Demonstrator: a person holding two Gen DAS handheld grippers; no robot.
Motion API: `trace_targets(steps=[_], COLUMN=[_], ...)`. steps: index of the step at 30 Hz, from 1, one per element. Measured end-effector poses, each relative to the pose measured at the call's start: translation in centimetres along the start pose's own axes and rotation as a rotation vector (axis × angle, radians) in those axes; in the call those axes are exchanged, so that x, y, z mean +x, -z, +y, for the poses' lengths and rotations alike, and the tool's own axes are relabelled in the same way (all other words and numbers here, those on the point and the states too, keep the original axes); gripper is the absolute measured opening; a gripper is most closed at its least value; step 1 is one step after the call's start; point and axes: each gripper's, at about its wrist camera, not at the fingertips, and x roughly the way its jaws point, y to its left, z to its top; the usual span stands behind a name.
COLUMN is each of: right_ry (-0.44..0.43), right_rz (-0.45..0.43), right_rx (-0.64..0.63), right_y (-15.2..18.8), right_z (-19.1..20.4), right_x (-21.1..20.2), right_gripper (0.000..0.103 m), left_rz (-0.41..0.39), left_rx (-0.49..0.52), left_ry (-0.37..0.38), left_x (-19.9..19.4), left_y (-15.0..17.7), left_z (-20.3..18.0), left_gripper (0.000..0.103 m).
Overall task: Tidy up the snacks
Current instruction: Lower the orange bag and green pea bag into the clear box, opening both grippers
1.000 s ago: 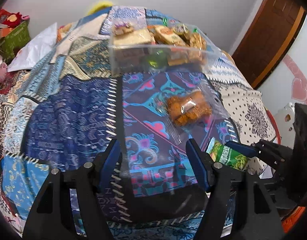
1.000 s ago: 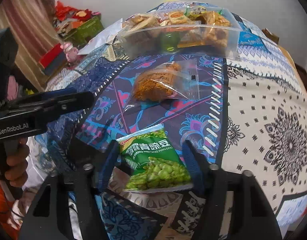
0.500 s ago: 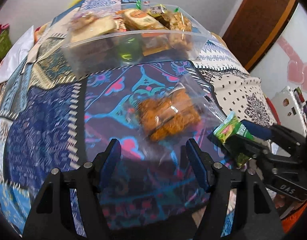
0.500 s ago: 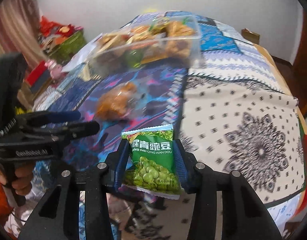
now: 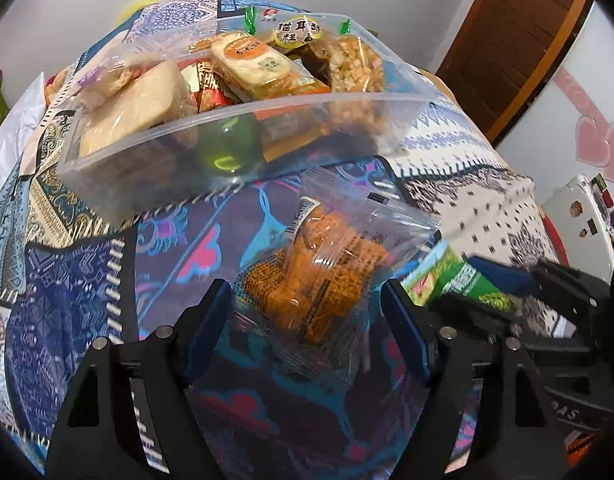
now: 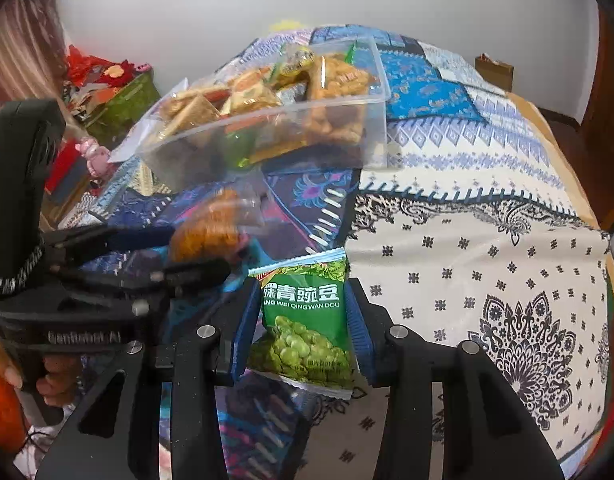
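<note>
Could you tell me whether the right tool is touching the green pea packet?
Touching: in the right wrist view, the right tool has both blue pads pressed against the sides of the green pea packet.

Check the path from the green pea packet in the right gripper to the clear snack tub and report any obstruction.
Nothing visible blocks it. The green pea packet is clamped in the right gripper; the clear tub is open-topped. The orange snack bag lies low on the quilt.
</note>
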Motion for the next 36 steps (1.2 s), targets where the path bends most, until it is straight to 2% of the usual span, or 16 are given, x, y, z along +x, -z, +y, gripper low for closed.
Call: trace_targets(steps=[2, 6, 12, 13, 14, 17, 20, 30, 36], right_ry=[-0.020, -0.042, -0.005, 0.000, 0.007, 0.032, 0.039, 0.051, 0.040], right_rz=[0.029, 0.036, 0.025, 0.023, 0.015, -0.004, -0.019, -0.072, -0.129], right_rx=[0.016, 0.018, -0.051, -0.057, -0.058, -0.042, -0.008, 0.018, 0.012], right_y=[0.3, 0.9, 1.8, 1.8, 1.9, 1.7, 1.4, 0.0, -1.8], right_z=[-0.5, -0.7, 0.2, 0.3, 0.4, -0.1, -1.1, -1.7, -1.0], right_x=[0.0, -0.5, -0.6, -0.6, -0.6, -0.8, -1.1, -2.8, -3.9], right_gripper=[0.040, 0.049, 0.050, 0.050, 0.048, 0.042, 0.037, 0.036, 0.036], left_rz=[-0.002, -0.010, -0.035, -0.044, -0.051, -0.082, -0.099, -0.135, -0.212], left_rx=[0.006, 0.015, 0.031, 0.039, 0.049, 0.073, 0.076, 0.037, 0.020], left_ry=[0.004, 0.015, 0.044, 0.039, 0.032, 0.010, 0.004, -0.002, -0.001], left_x=[0.4, 1.1, 2.0, 2.1, 2.2, 1.9, 1.3, -1.9, -5.0], left_y=[-0.5, -1.4, -2.1, -2.1, -2.0, -1.8, -1.4, 0.3, 0.0], left_z=[0.0, -0.3, -1.4, -1.6, -1.9, -2.6, -2.7, -1.4, -0.9], left_gripper=[0.077, 0.077, 0.076, 0.071, 0.065, 0.054, 0.048, 0.046, 0.046])
